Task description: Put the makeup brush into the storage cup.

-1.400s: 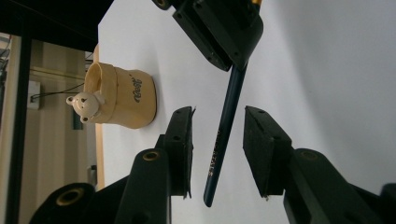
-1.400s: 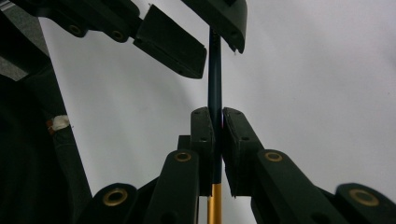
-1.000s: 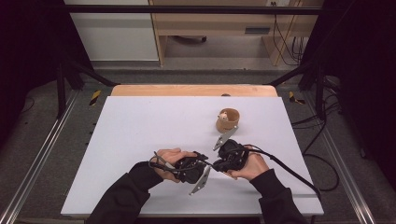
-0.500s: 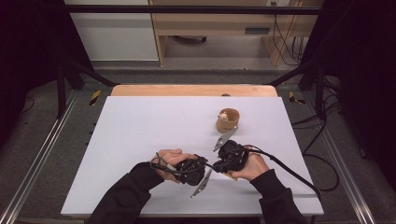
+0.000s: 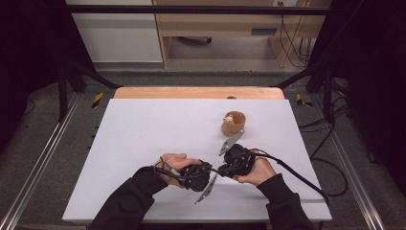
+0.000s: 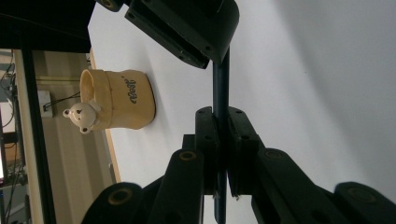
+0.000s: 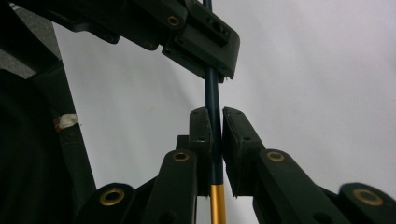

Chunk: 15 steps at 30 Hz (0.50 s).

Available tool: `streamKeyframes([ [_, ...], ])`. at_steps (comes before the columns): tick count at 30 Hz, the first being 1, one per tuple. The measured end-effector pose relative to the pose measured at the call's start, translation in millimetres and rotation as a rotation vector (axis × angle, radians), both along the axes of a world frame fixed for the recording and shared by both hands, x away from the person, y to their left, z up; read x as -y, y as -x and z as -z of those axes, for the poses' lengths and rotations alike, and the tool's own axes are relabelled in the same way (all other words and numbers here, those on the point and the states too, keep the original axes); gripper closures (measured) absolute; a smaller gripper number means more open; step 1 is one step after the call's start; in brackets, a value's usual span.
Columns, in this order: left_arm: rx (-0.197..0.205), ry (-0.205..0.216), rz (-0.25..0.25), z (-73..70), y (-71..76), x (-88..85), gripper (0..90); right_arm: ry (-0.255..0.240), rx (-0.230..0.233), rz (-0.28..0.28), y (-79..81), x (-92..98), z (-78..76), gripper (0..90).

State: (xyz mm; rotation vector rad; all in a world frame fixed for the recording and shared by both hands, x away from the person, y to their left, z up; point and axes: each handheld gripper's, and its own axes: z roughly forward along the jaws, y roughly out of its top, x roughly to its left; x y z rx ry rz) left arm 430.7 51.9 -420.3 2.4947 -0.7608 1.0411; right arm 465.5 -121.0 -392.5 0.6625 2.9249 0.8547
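While both hands sit close together near the front edge of the white table (image 5: 143,129), each gripper pinches the same thin pen: the left gripper (image 6: 222,154) has just been closing and now has its jaws pressed on the dark blue shaft (image 6: 221,88), and the right gripper (image 7: 215,140) clamps the pen (image 7: 213,93) just above its gold section (image 7: 217,205). From above, the left gripper (image 5: 203,175) and right gripper (image 5: 230,168) nearly touch, the pen bridging them. A small yellow bear-faced cup (image 5: 233,122) stands at about one o'clock from the hands, clear of them. My guess is that they mean to pull the pen apart or uncap it. With the two grips so near one another, a crooked pull could bend the shaft or let it slide through the pads; a sudden release could send a hand toward the cup and tip it.
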Motion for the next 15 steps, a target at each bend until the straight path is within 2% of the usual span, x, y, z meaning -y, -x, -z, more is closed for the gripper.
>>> streamKeyframes([
  [4,-0.001,0.005,-0.022,-2.3,-0.8,-0.9,83.9,-0.031,0.041,0.010,1.0,2.5,-2.7,71.6],
  [6,-0.015,0.006,-0.034,-2.3,-1.0,-1.6,83.9,-0.043,0.076,0.026,1.4,4.8,-4.8,64.3],
  [7,-0.022,0.009,-0.055,-3.6,-1.9,-3.4,83.9,-0.053,0.106,0.035,1.5,6.6,-6.0,59.3],
  [9,-0.011,-0.002,-0.065,-6.0,-3.0,-4.8,83.9,-0.071,0.142,0.045,2.3,9.9,-8.8,55.2],
  [10,-0.039,0.037,-0.084,-3.7,-4.0,-7.5,83.9,-0.084,0.149,0.053,2.6,10.9,-9.8,52.0],
  [13,-0.034,0.027,-0.103,-5.5,-5.5,-11.0,83.9,-0.111,0.191,0.070,2.6,16.6,-14.6,44.3],
  [15,-0.056,0.051,-0.131,-5.7,-6.4,-16.3,83.9,-0.122,0.206,0.077,2.2,18.9,-15.8,42.2],
])
